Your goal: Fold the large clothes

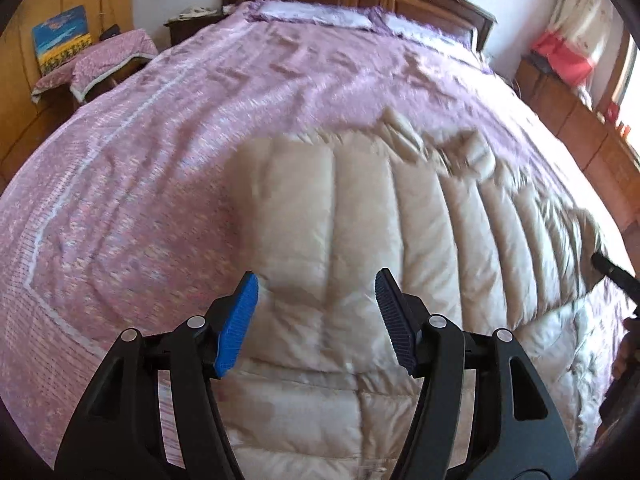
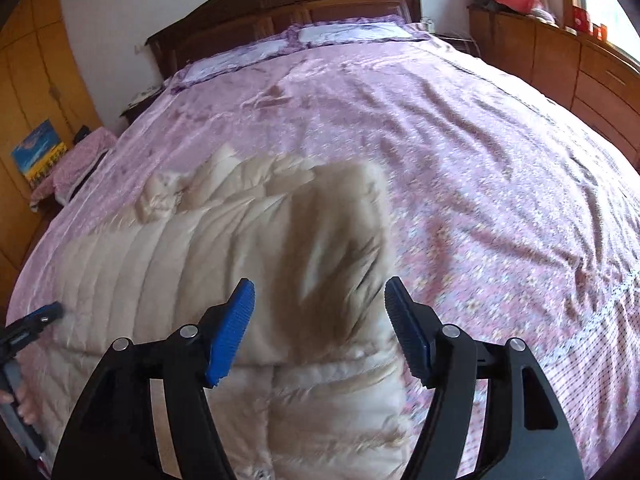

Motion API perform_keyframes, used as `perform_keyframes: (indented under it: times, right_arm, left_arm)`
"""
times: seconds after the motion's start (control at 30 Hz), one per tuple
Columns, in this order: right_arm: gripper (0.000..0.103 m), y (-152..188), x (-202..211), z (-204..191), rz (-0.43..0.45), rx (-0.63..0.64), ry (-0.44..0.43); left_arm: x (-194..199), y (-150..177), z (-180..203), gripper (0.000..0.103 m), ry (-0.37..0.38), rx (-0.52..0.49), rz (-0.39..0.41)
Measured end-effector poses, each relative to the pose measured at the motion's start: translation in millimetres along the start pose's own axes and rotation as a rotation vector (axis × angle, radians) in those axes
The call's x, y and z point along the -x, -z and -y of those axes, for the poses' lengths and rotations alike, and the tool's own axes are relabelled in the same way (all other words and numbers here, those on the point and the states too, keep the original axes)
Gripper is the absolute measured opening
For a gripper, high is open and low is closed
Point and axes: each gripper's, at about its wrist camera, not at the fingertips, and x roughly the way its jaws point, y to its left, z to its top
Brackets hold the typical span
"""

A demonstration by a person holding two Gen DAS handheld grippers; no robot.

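A cream quilted down jacket (image 1: 360, 240) lies on the pink bedspread (image 1: 140, 168), partly folded over itself. My left gripper (image 1: 316, 280) is open and empty, just above the jacket's left part. In the right wrist view the jacket (image 2: 192, 256) shows a brownish furry part (image 2: 336, 248) at its right end. My right gripper (image 2: 320, 288) is open and empty, above that furry end. The left gripper's tip (image 2: 44, 314) shows at the far left of the right wrist view. The right gripper's tip (image 1: 612, 272) shows at the far right of the left wrist view.
The bed has a dark wooden headboard (image 2: 280, 0) and two pillows (image 2: 320, 36). A covered bedside table (image 1: 108, 56) with a blue picture (image 1: 60, 36) stands to the left. Wooden cabinets (image 2: 560, 56) run along the right wall.
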Motion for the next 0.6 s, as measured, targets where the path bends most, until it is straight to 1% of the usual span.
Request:
perform_keyframes:
  times: [0.07, 0.1, 0.13, 0.17, 0.2, 0.23, 0.27, 0.3, 0.37, 0.43, 0.47, 0.6]
  right_arm:
    - [0.067, -4.1, -5.2, 5.6, -0.005, -0.011, 0.007]
    - [0.066, -6.8, -10.2, 8.8, -0.014, -0.017, 0.008]
    - [0.063, -9.2, -14.3, 10.2, -0.023, -0.021, 0.007]
    - [0.051, -10.7, -19.5, 11.6, -0.038, -0.023, -0.001]
    - [0.033, -11.7, -23.1, 11.4, -0.051, -0.021, -0.01]
    - [0.018, -13.0, -25.9, 11.2, -0.055, -0.019, -0.016]
    - [0.013, -14.3, -25.9, 10.6, -0.052, -0.015, -0.023]
    - [0.011, -16.8, -20.5, 8.9, -0.026, -0.012, -0.03]
    - [0.01, -20.6, -8.2, 7.9, 0.03, -0.018, -0.014]
    - [0.01, -21.6, -5.7, 8.5, 0.055, -0.021, 0.02]
    - [0.01, -20.9, -10.8, 9.9, 0.046, -0.025, 0.04]
    - [0.011, -14.4, -37.2, 17.1, -0.013, -0.037, 0.07]
  left_arm:
    - [1.2, -9.5, -13.4, 0.064, -0.027, 0.013, 0.008]
    - [-0.9, -13.9, -19.7, 0.069, -0.048, 0.025, 0.007]
    - [-4.9, -19.2, -28.3, 0.071, -0.061, 0.048, 0.002]
    - [-8.6, -23.0, -33.0, 0.071, -0.059, 0.065, -0.006]
    - [-14.0, -26.9, -37.7, 0.071, -0.054, 0.085, -0.022]
    - [-19.0, -30.4, -39.6, 0.071, -0.046, 0.097, -0.034]
    - [-21.9, -32.2, -38.1, 0.071, -0.043, 0.096, -0.035]
    - [-24.4, -33.8, -33.8, 0.071, -0.047, 0.085, -0.03]
    - [-29.8, -37.1, -20.8, 0.071, -0.056, 0.036, -0.006]
    - [-40.4, -41.5, -8.6, 0.071, -0.102, -0.022, 0.009]
    - [-51.5, -44.9, -3.9, 0.071, -0.141, -0.043, 0.006]
    - [-76.4, -54.3, -2.3, 0.076, -0.181, -0.042, -0.014]
